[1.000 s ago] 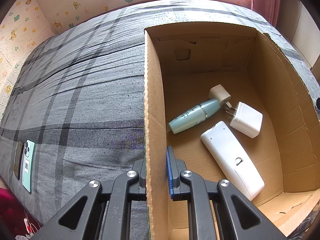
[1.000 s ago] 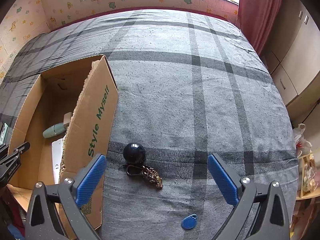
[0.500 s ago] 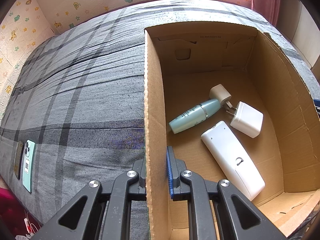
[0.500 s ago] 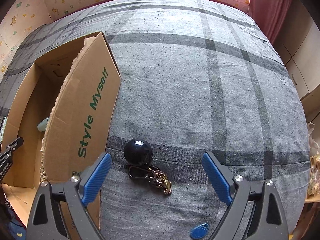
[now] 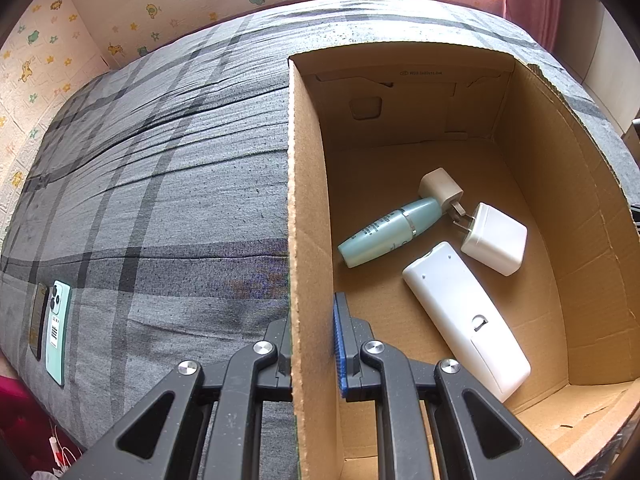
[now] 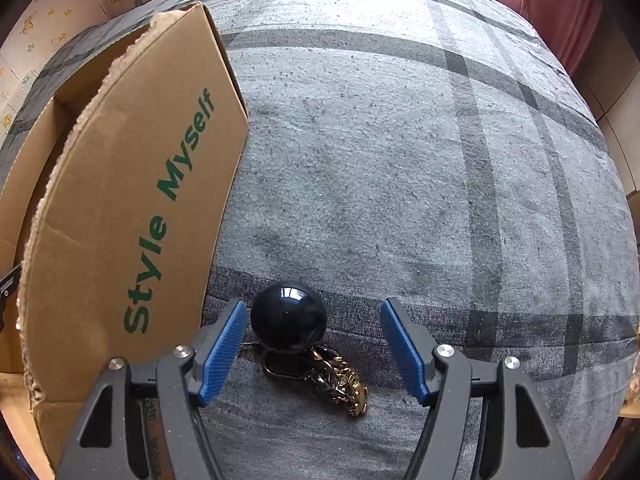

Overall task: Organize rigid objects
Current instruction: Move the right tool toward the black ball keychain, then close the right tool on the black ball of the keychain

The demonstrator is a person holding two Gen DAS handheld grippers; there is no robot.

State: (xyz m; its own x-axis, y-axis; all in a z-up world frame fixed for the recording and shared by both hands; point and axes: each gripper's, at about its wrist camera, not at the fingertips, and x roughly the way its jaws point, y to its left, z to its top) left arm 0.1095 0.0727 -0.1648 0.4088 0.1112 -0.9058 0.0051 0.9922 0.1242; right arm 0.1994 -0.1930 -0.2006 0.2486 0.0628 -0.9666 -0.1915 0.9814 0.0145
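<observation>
The left gripper [image 5: 312,344] is pinching the near wall of the cardboard box [image 5: 308,208], steadying it on the grey plaid bedspread [image 6: 400,160]. The right gripper [image 6: 310,344] is straddling the black ball keychain [image 6: 288,316], its jaws closing with the ball between them but neither pad touching yet. The ball is lying just beside the box's outer wall, nearer the left pad, so centring first and squeezing across its widest part is probably keeping it from squirting out
</observation>
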